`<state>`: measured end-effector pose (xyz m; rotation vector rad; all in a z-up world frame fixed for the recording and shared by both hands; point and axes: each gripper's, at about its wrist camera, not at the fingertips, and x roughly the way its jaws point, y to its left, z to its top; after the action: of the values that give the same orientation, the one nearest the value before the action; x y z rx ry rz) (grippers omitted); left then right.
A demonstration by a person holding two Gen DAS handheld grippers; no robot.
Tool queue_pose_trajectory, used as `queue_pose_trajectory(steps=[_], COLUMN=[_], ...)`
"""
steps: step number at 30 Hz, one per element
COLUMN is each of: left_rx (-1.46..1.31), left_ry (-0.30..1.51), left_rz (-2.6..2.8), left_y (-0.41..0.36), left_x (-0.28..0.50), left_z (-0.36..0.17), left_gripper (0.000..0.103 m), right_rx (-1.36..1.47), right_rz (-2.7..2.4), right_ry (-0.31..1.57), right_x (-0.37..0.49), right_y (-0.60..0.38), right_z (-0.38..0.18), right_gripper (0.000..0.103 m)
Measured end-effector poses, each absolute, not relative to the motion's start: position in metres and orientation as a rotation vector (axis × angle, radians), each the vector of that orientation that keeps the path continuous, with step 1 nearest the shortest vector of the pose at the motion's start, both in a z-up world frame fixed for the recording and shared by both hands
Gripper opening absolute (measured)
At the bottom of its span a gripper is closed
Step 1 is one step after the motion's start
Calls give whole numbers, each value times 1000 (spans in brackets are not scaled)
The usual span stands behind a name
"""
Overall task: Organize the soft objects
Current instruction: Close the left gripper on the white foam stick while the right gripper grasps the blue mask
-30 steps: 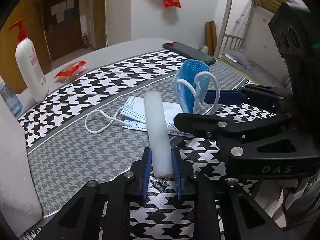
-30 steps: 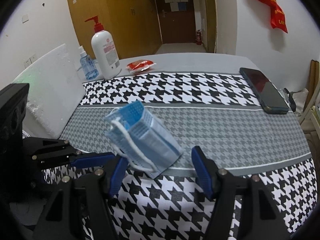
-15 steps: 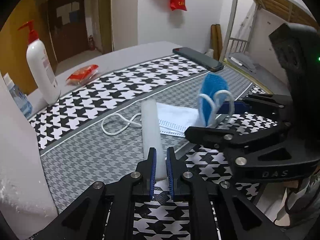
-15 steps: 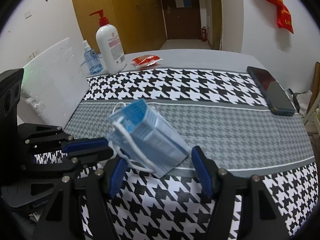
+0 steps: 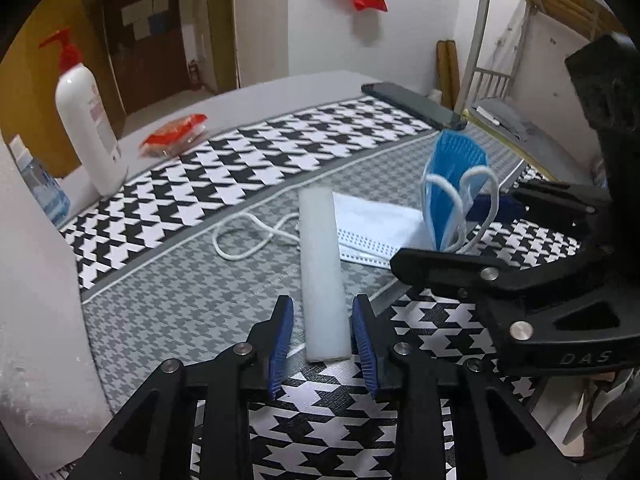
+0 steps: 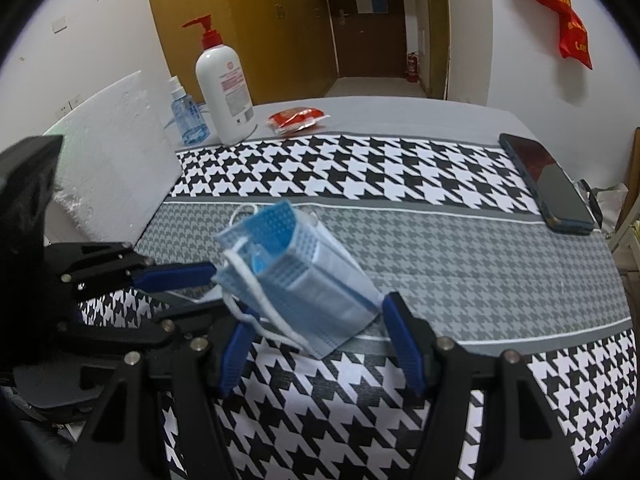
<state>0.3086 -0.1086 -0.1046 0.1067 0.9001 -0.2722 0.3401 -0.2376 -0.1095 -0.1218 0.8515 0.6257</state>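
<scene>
Now left gripper (image 5: 322, 338) tilts down, jaws just opening around foam strip (image 5: 322, 276) lying lengthwise toward the cloth's far edge; right gripper (image 6: 316, 338) clamps folded blue mask (image 6: 298, 276).

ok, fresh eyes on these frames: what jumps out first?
Probably the folded blue mask, standing tilted between the right gripper fingers over the houndstooth cloth. Next, the white foam strip lying between the left gripper jaws, which have just been opening and no longer press it. Behind it a flat white mask lies on the cloth.

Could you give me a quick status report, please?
Left gripper just opened, white strip loose between its jaws. Right gripper holds folded blue mask. Nothing in the way.
</scene>
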Motion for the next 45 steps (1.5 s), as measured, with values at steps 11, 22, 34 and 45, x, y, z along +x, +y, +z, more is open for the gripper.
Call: queue_pose_trajectory(steps=[11,22,34,45], left_rx=[146,110,44,22], left_ry=[877,862,832,765], left_rz=[-271,-297,-240,-205], left_y=[-114,-106,-84,-71], left_x=[307,305,304,298], left_z=[-106,-103,-95,-80], left_gripper=[23,19,19,19], right_rx=[-126,-121,-132,-93], right_rz=[623,602,590,557], right_ry=[866,869,870,840], right_x=[343,348,342,341], right_y=[-238,-234,-231,-238], right_z=[-115,-113,-109,-100], right_gripper=[52,33,31,18])
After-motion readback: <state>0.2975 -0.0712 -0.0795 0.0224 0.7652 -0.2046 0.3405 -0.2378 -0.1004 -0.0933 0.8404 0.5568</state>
